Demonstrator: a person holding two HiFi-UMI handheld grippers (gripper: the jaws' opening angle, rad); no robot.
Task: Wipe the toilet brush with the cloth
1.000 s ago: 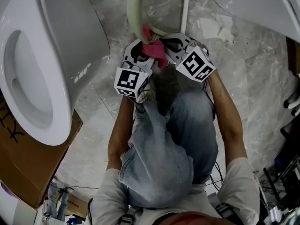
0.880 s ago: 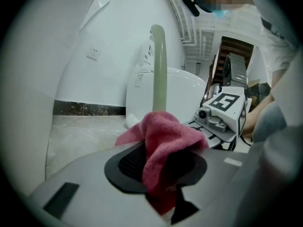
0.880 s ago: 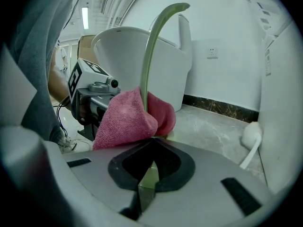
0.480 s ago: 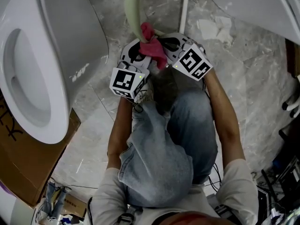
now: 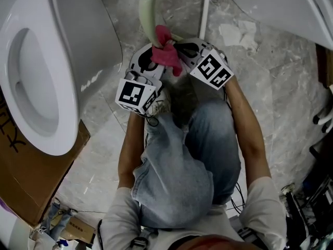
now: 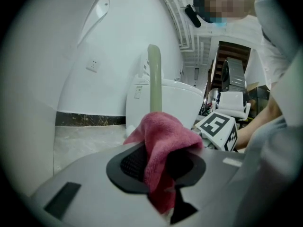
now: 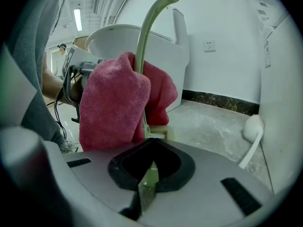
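The toilet brush has a pale green curved handle [image 5: 147, 9] that rises between both grippers. A pink cloth [image 5: 165, 50] is wrapped round that handle [image 6: 155, 79]. My left gripper [image 6: 163, 174] has just been closing, and its jaws now pinch the cloth [image 6: 163, 141] against the handle. My right gripper [image 7: 149, 169] is shut on the brush's lower green part, below the cloth [image 7: 113, 103]. In the head view both grippers meet above the person's knees, the left gripper [image 5: 156, 62] beside the right gripper [image 5: 183, 50].
A white toilet [image 5: 57, 72] stands close on the left, with a cardboard box [image 5: 31, 186] under its bowl. A thin white rod [image 5: 205, 9] leans just right of the brush. Grey marble floor [image 5: 270, 82] spreads to the right. The person's legs in jeans [image 5: 182, 160] fill the middle.
The left gripper has risen a little with the cloth along the handle, and its marker cube has shifted left in the head view. The right gripper has kept still.
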